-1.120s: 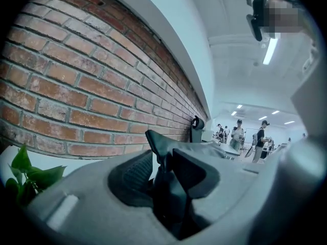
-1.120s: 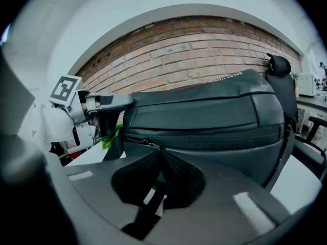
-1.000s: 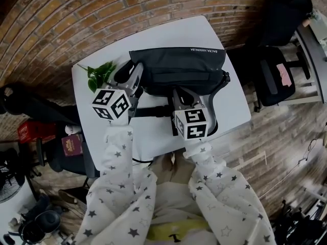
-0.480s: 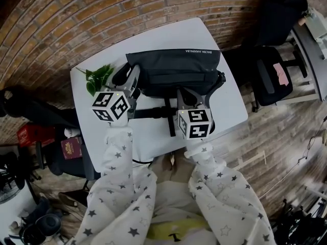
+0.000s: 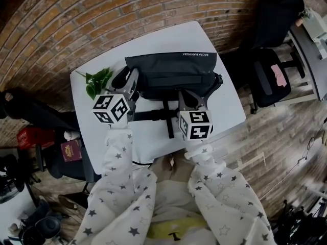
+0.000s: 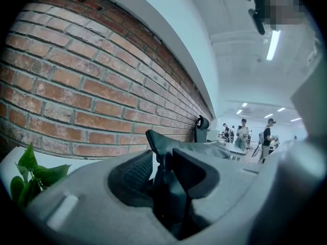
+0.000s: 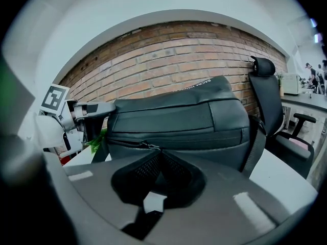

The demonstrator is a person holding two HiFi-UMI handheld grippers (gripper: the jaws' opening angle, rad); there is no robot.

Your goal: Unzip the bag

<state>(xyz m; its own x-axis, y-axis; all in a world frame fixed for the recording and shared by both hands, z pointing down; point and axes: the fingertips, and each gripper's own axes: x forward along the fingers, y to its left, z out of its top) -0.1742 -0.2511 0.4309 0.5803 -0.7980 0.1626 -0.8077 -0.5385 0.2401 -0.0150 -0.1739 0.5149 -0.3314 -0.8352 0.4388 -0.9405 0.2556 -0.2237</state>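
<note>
Free to pass over bare table (image 5: 227, 108) right of the bag (image 5: 171, 70) and along the near edge. Blocked across the far middle by that bag. Blocked at the far left corner by leaves (image 5: 97, 80), just beside the left gripper (image 5: 134, 78) clamped on the bag's left end. Crossed in front by a strap (image 5: 153, 115) lying flat, and by the right gripper (image 5: 189, 94) pinched on the zipper pull (image 7: 145, 146). Hemmed past the far edge by brick wall (image 5: 102, 14), on the right by an office chair (image 5: 268, 75) standing apart from the table. Open only as a narrow strip behind the bag.
</note>
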